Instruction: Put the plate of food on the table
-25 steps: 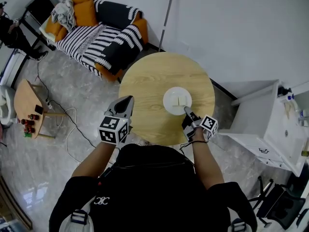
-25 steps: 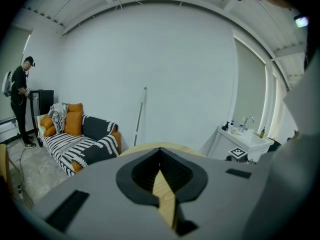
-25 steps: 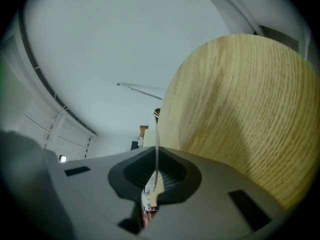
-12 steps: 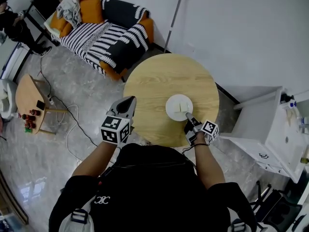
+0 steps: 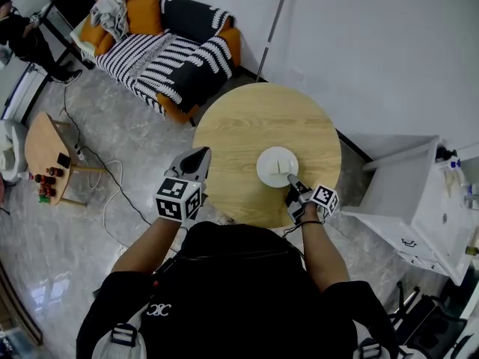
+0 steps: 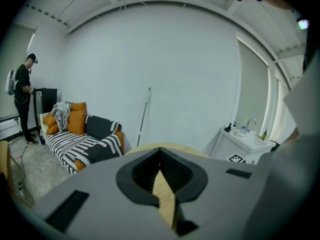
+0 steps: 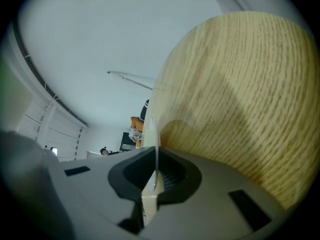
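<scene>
Since a second ago the plate (image 5: 274, 164) has come slightly nearer to me along with the gripper that holds it, and in the last half second almost nothing has shifted. On my left, the left gripper (image 5: 196, 158) hangs at the near left edge of the table (image 5: 239, 126). Its jaws are drawn together to a thin slit with nothing between them, and it is well apart from the plate. Ahead of my right gripper (image 5: 290, 178) the plate lies on the near right part of the tabletop, with pale food on it that I cannot make out clearly. That gripper's jaws are pinched on the near rim, which shows edge-on between them. I judge the plate is down or very nearly down, though I cannot tell whether its far side touches the wood. What remains is to let go of the rim and draw back.
</scene>
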The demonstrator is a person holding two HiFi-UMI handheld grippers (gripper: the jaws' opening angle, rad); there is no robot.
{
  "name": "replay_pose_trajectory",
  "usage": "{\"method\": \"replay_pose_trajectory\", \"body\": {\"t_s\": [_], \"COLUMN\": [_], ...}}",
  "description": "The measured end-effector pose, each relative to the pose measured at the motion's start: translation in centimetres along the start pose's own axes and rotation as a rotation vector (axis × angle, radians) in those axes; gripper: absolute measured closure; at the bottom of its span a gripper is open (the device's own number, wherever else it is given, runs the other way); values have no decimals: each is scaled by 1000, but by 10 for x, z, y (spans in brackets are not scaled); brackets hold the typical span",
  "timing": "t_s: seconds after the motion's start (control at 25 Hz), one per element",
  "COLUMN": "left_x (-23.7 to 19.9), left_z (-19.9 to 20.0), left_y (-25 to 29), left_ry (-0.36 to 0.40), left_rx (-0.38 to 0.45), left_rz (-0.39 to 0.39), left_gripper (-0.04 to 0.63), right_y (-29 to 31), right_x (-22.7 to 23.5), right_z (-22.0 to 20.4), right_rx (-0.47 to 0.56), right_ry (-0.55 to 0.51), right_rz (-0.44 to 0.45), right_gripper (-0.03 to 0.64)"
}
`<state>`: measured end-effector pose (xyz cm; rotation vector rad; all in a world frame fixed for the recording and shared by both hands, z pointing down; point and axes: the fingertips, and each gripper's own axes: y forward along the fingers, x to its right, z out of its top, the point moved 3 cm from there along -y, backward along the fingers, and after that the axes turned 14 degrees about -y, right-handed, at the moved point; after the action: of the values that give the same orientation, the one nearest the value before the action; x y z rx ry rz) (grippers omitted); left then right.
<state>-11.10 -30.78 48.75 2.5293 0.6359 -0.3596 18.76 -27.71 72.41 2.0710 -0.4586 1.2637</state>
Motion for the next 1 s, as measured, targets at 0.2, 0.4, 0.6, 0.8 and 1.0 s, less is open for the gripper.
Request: {"method": "replay_pose_trajectory", "body": {"t_s": [0.2, 0.4, 0.6, 0.8, 1.0], "left_x": [2, 4, 4, 6, 6], "left_z": [-3, -3, -3, -5, -5], "left_y": [1, 4, 5, 5, 6], "left_ry": [0, 0, 0, 1, 0], "left_rx": [-8, -10, -10, -16, -18], "left_rz": [-10, -22, -33, -49, -61], "left_gripper": [588, 589, 589, 589, 589], "right_y": [0, -1, 2, 6, 8], "right_x": [2, 3, 8, 7, 3], "right_z": [1, 0, 0, 5, 10], "right_rx": [-7, -17, -59, -145, -203], "right_ry": [-13, -11, -30, -170, -337], "right_rz": [-41, -79, -193, -356, -523], "right_gripper": [598, 598, 597, 567, 534]}}
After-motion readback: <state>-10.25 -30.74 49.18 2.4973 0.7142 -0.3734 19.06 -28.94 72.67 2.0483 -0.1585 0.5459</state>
